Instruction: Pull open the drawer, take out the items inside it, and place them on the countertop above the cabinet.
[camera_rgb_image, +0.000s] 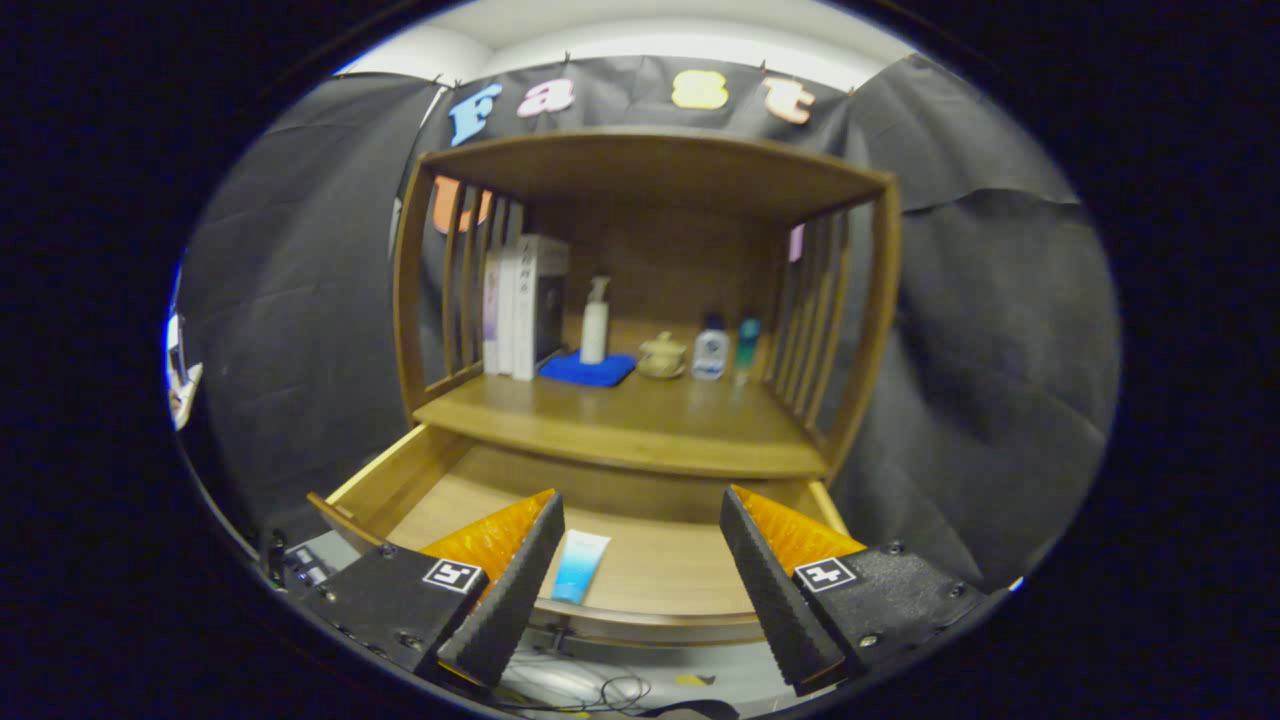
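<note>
Claw (640, 580) fingers apart, empty | drawer (400, 480) pulled open | holds blue tube (580, 565)

The wooden cabinet (640, 300) stands against the black cloth wall, drawer (660, 570) pulled out below. On the countertop (640, 425), everything sits toward the back edge: upright books (522, 305) in the back left corner against the slatted side, a blue cloth (588, 369) beside them with a white spray bottle (595, 321) standing on it, then a small tan lidded pot (661, 356), a clear bottle (710, 350), and a slim teal bottle (746, 345) near the right slats. The counter's front half is bare wood. In the drawer, a blue-and-white tube (579, 565) lies flat by the front edge.
</note>
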